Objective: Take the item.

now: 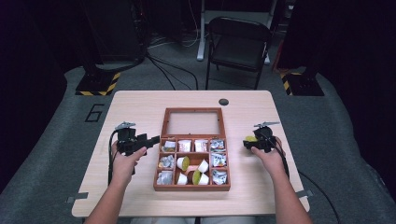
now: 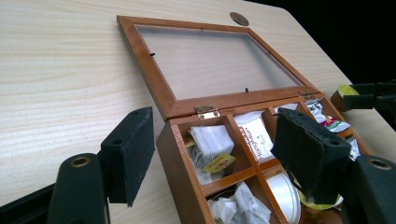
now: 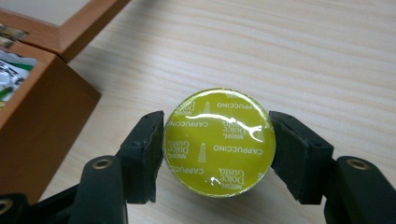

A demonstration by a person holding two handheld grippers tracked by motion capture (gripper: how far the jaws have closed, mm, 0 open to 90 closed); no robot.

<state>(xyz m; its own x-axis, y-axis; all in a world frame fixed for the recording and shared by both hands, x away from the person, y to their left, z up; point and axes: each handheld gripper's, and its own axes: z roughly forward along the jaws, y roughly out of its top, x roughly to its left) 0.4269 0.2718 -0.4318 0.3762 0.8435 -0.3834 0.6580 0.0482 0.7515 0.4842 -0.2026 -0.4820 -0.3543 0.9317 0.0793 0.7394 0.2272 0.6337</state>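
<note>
My right gripper (image 3: 217, 149) has its jaws closed on the rim of a round lime-green foil-topped Cappuccino coffee capsule (image 3: 218, 142), 1 pad on each side, so the printed lid faces up at the camera and the capsule hangs level over the pale wood tabletop (image 3: 299, 51). I hold it just right of the brown wooden compartment box (image 1: 192, 187), clear of its wall; from the high view the capsule (image 1: 251, 138) is off the box's right edge, near its back row.

My left gripper (image 2: 219, 154) waits with jaws wide apart and nothing between them, poised at the box's left back corner, I judge to steady it if it slides.

The box's glass-paned lid (image 2: 212, 60) lies swung flat open behind it, so it blocks nothing from above. The back and right-hand compartments hold white tea-bag sachets (image 2: 254, 133) and foil packets (image 1: 218, 161); the middle ones hold white capsules with green lids (image 1: 183, 163). Those crowded cells and the thin dividers are what my pads could catch on.
</note>
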